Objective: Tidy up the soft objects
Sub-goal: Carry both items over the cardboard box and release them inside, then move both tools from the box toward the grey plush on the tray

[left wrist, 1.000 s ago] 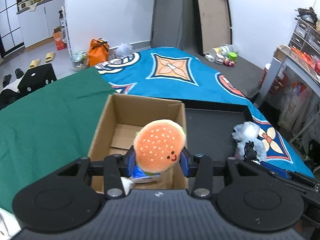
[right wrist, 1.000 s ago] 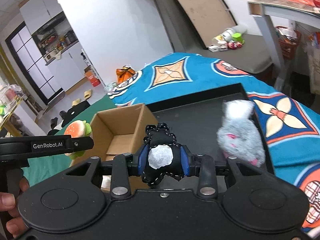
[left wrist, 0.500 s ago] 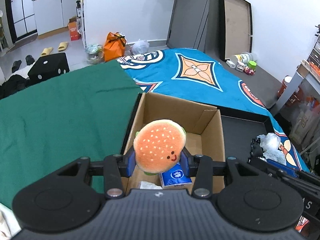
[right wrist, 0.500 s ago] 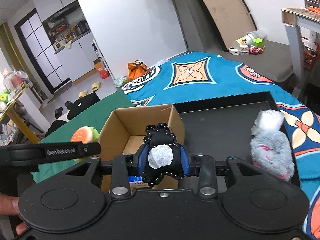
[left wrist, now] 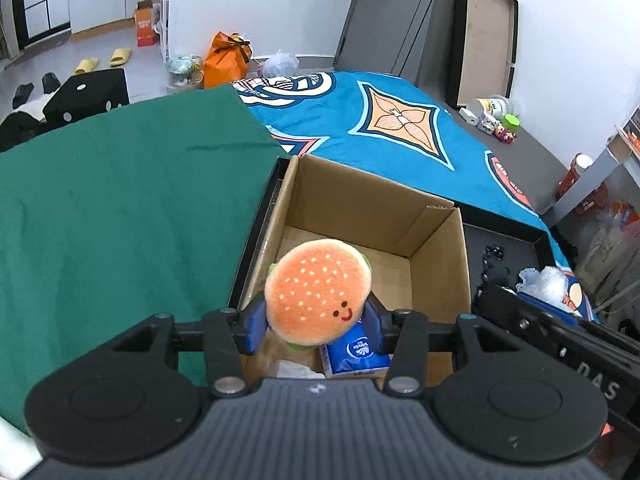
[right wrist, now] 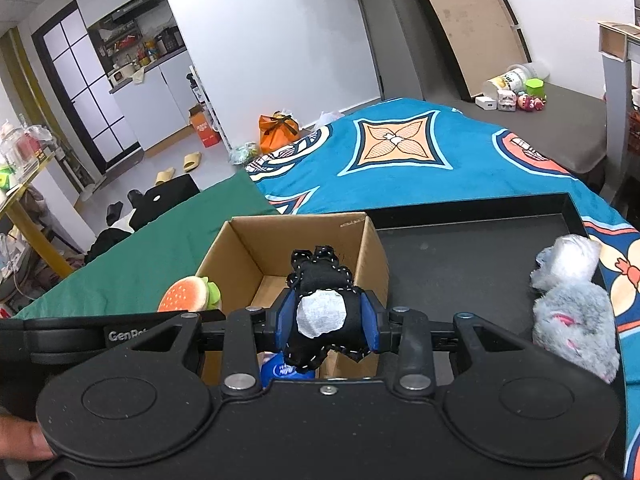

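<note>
My left gripper [left wrist: 316,326] is shut on an orange hamburger plush [left wrist: 318,290] and holds it above the near end of an open cardboard box [left wrist: 436,276]. A blue tissue pack [left wrist: 356,354] lies inside the box. My right gripper [right wrist: 325,322] is shut on a black plush with a white patch [right wrist: 322,314], over the box [right wrist: 376,264] near its right wall. The hamburger plush also shows in the right wrist view [right wrist: 190,294]. A grey fluffy plush [right wrist: 572,320] lies on the black tray [right wrist: 480,248] to the right.
The box stands at the left end of the black tray. A green cloth [left wrist: 120,200] covers the surface to the left, a blue patterned cloth [left wrist: 380,128] lies beyond. A crumpled plastic bag [right wrist: 568,258] sits by the grey plush.
Both grippers have moved left and forward over the box, each still holding its plush. The grey plush now sits farther right in the views.
</note>
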{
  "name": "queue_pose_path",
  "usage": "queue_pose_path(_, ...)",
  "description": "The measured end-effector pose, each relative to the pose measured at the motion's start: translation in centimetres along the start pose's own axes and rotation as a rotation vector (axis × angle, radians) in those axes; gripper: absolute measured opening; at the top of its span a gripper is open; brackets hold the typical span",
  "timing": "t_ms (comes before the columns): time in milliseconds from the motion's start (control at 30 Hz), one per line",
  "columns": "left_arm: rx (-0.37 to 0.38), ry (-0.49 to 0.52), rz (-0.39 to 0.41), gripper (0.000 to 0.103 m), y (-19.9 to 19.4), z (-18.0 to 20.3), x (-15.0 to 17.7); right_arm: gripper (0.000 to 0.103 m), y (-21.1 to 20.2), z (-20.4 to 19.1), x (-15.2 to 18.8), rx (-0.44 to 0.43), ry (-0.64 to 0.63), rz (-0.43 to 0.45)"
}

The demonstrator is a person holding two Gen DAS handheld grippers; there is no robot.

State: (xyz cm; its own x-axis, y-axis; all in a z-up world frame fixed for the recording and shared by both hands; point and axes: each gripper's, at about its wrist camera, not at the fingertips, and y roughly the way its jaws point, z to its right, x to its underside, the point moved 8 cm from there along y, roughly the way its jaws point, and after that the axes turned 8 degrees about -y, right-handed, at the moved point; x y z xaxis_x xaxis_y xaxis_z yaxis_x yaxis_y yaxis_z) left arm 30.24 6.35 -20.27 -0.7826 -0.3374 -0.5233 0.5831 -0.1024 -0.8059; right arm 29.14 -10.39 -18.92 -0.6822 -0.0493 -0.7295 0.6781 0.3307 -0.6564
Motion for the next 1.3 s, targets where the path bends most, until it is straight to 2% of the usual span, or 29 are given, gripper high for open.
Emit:
queue_pose_path(233, 0.022, -0.014, 0.01, 0.054, -0.2, -0.3, -0.5, 0.038, 0.8, -0.7, -0.8, -0.019, 0.003, 0.012)
queue_pose_path(300, 0.021, -0.018, 0.015, 0.054, -0.3, -0.4, -0.7, 0.045, 1.1, -0.9, -0.9, -0.022, -0.005, 0.012)
queue_pose_path(467, 0.016, -0.024, 0.018, 0.054, -0.6, -0.5, -0.7, 0.046, 1.0, -1.3, -0.7, -0.042, -0.017, 0.002)
queue_pose_path(833, -0.004, 0.002, -0.001, 0.054, -0.9, 0.3, 0.2, 0.046, -0.8, 0.7, 1.2, -0.003, 0.0, -0.02)
queue_pose_path(933, -0.008, 0.014, -0.001, 0.062, -1.1, 1.0, 0.5, 0.046, -1.3, 1.6, 1.6, 0.009, 0.006, -0.025)
queue_pose_path(1300, -0.009, 0.067, 0.006, 0.073, -1.9, 4.4, 1.3, 0.048, -3.0, 5.2, 2.5, 0.042, 0.037, -0.016)
